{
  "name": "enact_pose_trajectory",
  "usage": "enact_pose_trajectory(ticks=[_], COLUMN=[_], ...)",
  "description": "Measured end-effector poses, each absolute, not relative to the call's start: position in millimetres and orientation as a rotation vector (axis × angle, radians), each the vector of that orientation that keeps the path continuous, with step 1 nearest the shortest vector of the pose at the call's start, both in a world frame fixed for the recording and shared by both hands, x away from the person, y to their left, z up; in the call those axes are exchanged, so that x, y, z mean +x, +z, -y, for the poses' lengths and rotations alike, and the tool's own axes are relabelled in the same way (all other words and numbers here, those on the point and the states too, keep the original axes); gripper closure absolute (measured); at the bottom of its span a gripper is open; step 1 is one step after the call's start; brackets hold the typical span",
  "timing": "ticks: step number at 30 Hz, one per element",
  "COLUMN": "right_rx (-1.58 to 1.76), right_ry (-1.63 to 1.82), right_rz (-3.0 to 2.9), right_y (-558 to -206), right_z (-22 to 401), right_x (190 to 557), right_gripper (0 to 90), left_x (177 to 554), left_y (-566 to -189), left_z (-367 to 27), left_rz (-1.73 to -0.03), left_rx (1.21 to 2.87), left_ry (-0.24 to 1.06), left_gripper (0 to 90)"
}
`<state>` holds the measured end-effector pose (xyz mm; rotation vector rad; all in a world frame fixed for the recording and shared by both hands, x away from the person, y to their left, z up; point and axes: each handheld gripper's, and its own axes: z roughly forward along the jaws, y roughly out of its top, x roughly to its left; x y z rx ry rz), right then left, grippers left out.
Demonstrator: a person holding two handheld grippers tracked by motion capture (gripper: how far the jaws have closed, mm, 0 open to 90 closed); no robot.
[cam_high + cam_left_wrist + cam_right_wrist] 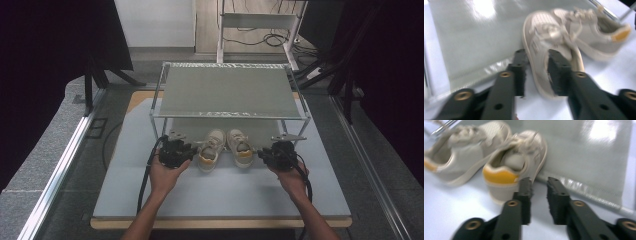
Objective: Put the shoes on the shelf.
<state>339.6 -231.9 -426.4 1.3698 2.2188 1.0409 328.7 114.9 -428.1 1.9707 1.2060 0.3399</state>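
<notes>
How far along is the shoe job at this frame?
Done: both shoes, left shoe and right shoe, sit side by side at the front edge of the rack's lower shelf, toes inward. In hand: nothing; left gripper and right gripper flank them with jaws apart, empty. Little looks left except perhaps pulling away.

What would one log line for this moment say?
left tongs: open, at left shoe | right tongs: open, beside right shoe | shoes: toes under rack

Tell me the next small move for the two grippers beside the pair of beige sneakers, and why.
Probably draw both back. The left gripper and right gripper hold nothing, and the beige sneakers with yellow heel tabs already stand toes-in on the grey mesh lower shelf.
</notes>
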Motion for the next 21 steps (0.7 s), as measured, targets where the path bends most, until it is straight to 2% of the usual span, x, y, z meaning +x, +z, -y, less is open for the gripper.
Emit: enact_pose_trajectory(ticks=[4,7,14,21], right_rx=[1.313,1.289,1.282,1.266], right_ry=[1.043,1.042,1.021,1.022], right_rz=[-2.285,-2.313,-2.329,-2.315], right_y=[-434,-441,-454,-456], right_z=[233,231,225,219], right_x=[330,328,334,338], right_gripper=[84.1,86.2,86.9,86.7], left_x=[316,312,313,318], left_y=[-436,-446,-466,-470], left_z=[-120,-118,-100,-90], left_rz=[-1.169,-1.154,-1.120,-1.119], left_rx=[2.029,2.064,2.130,2.116], left_ry=[0.289,0.240,0.170,0.150], left_gripper=[84.4,87.3,88.4,88.9])
